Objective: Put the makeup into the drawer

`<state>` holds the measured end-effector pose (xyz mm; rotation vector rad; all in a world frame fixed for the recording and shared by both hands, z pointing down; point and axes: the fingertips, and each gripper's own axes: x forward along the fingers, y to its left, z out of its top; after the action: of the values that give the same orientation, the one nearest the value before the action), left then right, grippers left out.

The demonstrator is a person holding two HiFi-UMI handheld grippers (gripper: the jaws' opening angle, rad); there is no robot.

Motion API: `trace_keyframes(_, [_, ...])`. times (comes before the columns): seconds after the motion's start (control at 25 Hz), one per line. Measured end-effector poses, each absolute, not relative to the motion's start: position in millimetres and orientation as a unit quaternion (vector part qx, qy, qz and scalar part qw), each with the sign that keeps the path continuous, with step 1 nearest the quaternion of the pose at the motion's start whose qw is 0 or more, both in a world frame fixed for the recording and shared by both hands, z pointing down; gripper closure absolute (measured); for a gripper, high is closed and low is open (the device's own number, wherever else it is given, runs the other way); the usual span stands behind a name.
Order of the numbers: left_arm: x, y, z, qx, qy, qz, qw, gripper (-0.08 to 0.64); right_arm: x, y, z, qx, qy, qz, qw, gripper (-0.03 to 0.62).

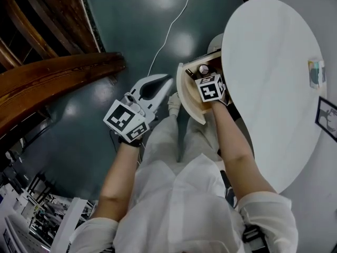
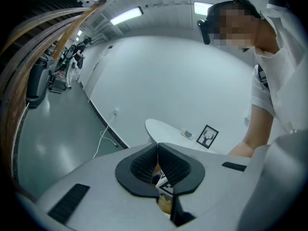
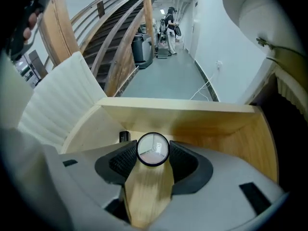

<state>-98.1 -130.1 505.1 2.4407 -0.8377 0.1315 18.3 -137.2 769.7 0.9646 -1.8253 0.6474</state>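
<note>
- Makeup compact (image 3: 153, 149), round with a clear lid and dark rim, was pinched between the pads of the right tool (image 3: 153, 156), one pad against each side.
- Compact hung over the inside of the open drawer (image 3: 178, 108), above its light wooden bottom; cannot tell whether it touched the wood.
- Small black item (image 3: 124, 136) lay on the drawer bottom, near the corner just left of the compact.
- Drawer stood pulled out from under the white round bench (image 1: 274, 78), its curved front panel toward the person.
- Right tool pointed steeply down into the drawer, its marker cube above the drawer opening.
- Left tool (image 2: 157, 150) was pressed together with nothing between the pads; it hung well left of the drawer, above the dark floor (image 1: 131, 30).
- White cable (image 1: 168, 30) ran across the floor beyond the drawer.
- Framed picture (image 1: 327, 117) stood on the bench, at the edge far from the drawer.
</note>
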Motion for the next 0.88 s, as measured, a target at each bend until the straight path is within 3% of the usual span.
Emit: trace_keyframes(0.88, [-98, -140, 519, 0.905, -0.315, 0.051, 0.281, 0.541, 14, -139, 806, 0.357, -0.74, 0.248, 0.513, 0.372])
